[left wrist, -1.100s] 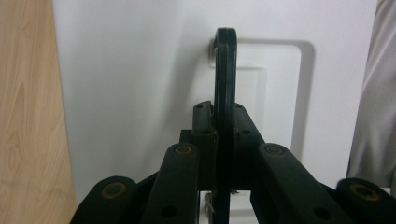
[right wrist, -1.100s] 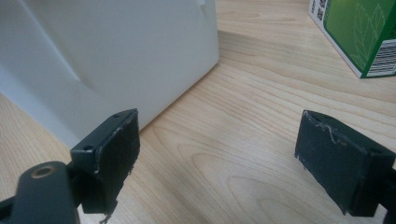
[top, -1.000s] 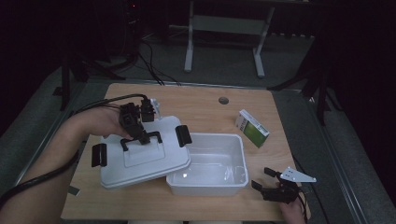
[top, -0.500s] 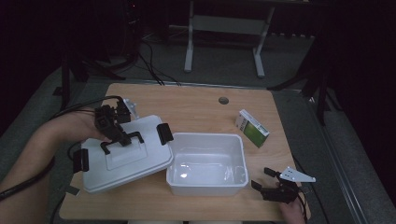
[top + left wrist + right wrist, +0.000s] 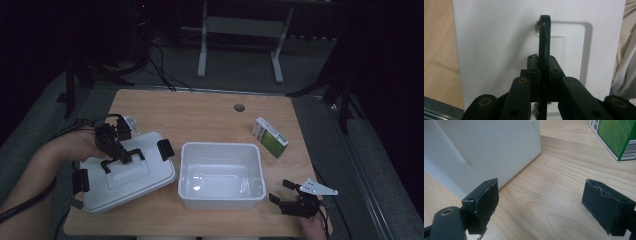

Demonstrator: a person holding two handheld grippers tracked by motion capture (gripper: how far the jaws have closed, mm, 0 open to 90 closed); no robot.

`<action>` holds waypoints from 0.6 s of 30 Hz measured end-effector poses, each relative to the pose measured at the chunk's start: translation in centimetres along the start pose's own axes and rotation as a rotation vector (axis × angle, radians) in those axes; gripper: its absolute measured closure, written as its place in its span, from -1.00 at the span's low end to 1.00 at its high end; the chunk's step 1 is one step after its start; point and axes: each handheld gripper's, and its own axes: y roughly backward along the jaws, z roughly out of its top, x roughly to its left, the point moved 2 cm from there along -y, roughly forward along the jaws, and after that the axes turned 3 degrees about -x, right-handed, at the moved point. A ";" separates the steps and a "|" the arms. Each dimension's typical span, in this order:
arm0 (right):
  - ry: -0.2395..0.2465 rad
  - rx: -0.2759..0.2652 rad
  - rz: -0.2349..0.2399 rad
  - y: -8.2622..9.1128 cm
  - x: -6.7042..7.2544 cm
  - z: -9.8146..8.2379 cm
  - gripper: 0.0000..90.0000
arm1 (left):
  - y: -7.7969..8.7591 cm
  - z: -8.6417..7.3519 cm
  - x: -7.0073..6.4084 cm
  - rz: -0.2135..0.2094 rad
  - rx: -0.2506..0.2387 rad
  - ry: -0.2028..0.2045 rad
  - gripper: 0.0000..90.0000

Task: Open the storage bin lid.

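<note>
**Lid's off the tub and your left jaws have it by the handle**

Taking the open white tub [image 5: 220, 175] as the landmark, and starting closest to you: your right gripper [image 5: 295, 202] sits just off the tub's near right corner, down at the front edge of the surface [image 5: 210, 117]. Its jaws are spread wide with nothing between them. In the right gripper view you're looking past the two pads at bare wood, with the tub's white wall to one side and a corner of the green box off the other way.

Over on the tub's left is the white lid [image 5: 125, 172]. It lies slightly askew, its near left corner poking out past the front edge of the surface, and its right edge comes close up to the tub's left wall. I can't tell if they actually touch. It's got black clips at its ends. Your left gripper [image 5: 116, 151] is on top of it, jaws clenched on the black handle [image 5: 543, 37]. The left gripper view shows the handle standing up edge-on, pinched right between the jaws.

Further back, past the tub's far right corner, the green and white box [image 5: 270, 137] sits well apart from it.
</note>
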 end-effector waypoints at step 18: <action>0.004 -0.001 -0.005 0.0 0.0 0.0 -0.70 | -6.1 -0.7 1.9 -0.016 0.047 0.034 0.86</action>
